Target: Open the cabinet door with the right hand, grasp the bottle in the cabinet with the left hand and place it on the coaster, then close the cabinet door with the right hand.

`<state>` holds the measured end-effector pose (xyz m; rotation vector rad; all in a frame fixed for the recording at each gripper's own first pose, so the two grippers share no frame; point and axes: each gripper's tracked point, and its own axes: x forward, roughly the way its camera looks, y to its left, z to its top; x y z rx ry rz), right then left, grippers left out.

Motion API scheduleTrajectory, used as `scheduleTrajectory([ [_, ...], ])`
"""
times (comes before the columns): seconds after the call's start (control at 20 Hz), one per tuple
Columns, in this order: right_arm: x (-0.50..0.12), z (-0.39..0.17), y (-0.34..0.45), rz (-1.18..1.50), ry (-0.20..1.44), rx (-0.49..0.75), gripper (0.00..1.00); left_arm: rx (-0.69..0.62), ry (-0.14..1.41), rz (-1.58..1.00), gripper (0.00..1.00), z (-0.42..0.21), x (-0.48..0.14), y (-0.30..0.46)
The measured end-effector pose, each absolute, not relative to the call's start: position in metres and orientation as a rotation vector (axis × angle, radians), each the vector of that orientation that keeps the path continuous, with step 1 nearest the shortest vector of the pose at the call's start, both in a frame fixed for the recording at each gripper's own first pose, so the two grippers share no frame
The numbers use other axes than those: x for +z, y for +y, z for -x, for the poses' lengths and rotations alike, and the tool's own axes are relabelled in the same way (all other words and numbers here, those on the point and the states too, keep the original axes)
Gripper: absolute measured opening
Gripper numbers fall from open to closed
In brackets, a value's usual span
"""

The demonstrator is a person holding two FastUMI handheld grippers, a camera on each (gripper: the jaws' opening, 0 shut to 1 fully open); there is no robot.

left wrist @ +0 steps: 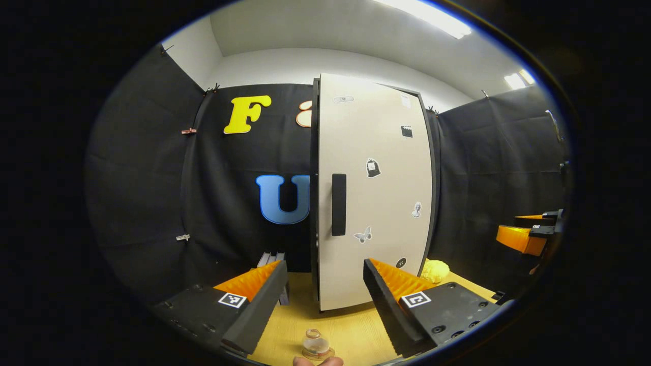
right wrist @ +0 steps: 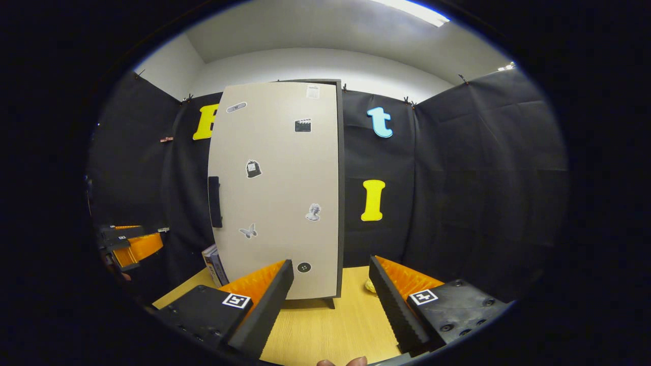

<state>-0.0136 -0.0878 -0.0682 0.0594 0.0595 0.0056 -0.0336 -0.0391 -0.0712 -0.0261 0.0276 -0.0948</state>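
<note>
The cabinet (left wrist: 374,193) stands on the counter (left wrist: 351,330) against the booth's back wall, its door (right wrist: 277,193) closed, the handle (left wrist: 338,204) at the door's left edge. In the left gripper view, the bottle (left wrist: 315,344) sits on the coaster (left wrist: 319,354) in front of the cabinet, near the counter's front edge. A crumpled cloth (left wrist: 435,270) lies right of the cabinet; books (right wrist: 214,264) stand to its left.

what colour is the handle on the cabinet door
Black, a vertical bar handle on the beige cabinet door; clearest in the left gripper view.

Light wooden table (left wrist: 351,330): cabinet (left wrist: 374,193) standing at rear, bottle (left wrist: 316,344) on coaster (left wrist: 325,354) near front edge.
</note>
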Motion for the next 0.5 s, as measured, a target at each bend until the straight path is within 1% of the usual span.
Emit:
scheduleTrajectory([
  [0.5,-0.068,0.0146,-0.0903,-0.062,0.057,0.005,0.97,-0.098,0.027,0.024,0.95,0.0333,-0.0708,-0.0428],
])
